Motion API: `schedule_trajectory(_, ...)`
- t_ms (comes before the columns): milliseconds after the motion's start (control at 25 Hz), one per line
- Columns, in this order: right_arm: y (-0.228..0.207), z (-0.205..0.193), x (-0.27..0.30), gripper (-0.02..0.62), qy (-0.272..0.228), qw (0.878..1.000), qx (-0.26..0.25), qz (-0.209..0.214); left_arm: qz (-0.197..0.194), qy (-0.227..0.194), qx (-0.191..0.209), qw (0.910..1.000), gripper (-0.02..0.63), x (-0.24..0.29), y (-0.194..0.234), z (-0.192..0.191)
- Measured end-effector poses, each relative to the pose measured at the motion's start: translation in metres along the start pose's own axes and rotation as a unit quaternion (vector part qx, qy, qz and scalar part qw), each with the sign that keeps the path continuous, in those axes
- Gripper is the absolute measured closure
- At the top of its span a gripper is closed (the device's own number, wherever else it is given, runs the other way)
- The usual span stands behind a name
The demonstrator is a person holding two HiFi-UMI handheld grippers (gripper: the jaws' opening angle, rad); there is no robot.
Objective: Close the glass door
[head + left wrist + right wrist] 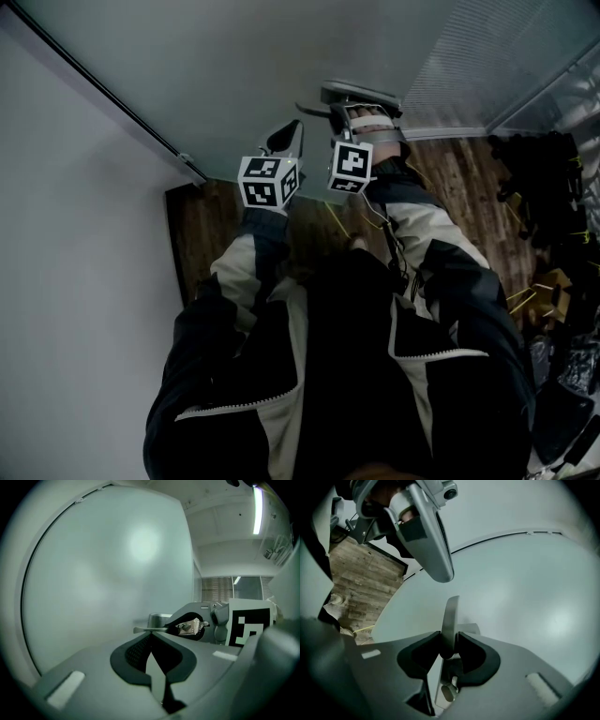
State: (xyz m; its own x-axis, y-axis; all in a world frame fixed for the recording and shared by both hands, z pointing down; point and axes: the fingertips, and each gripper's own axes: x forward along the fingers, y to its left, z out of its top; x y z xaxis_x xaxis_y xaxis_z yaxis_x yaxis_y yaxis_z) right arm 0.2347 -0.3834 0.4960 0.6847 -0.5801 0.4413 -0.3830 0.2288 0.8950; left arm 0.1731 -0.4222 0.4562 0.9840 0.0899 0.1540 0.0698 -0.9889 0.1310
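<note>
In the head view, the person stands close to the glass door (234, 66), a broad frosted pane filling the upper part of the picture, with a white wall to its left and wooden floor (459, 178) below. The right gripper (361, 111) reaches up to the metal handle (361, 94) on the pane. The left gripper (289, 139) points at the glass just beside it, its jaws drawn to a thin point. A dark strip runs along the pane's left edge, but whether the door sits home against it cannot be told.

In the left gripper view, the left gripper (151, 637) has its pads meeting at the tips with nothing between them. The frosted pane (103, 573) fills the frame ahead, pale and cloudy with a soft light spot. The handle (150, 629) sticks out flat to the right, where the other gripper has it.

In the right gripper view, the right gripper (449, 644) is clamped on the flat steel lever (450, 616), both pads pressed to its sides. Judging by this, the grip is taken, and bringing the door fully shut and letting go remain.
</note>
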Motion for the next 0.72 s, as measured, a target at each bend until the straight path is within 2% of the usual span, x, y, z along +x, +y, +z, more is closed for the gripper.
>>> schedule_trajectory(200,-0.018,-0.019,0.025,0.472,-0.004,1.000,-0.003,-0.005,0.019,0.015,0.006,0.9997,0.603,0.034,0.011,0.004)
schedule_trajectory(480,-0.039,-0.041,0.062,0.472,-0.042,0.999,-0.012,-0.012,0.035,0.005,0.009,0.9993,0.603,0.093,0.016,0.021)
schedule_trajectory(720,-0.064,-0.058,0.094,0.472,-0.084,0.996,-0.023,-0.007,0.087,-0.003,-0.010,0.9961,0.601,0.136,0.030,0.038)
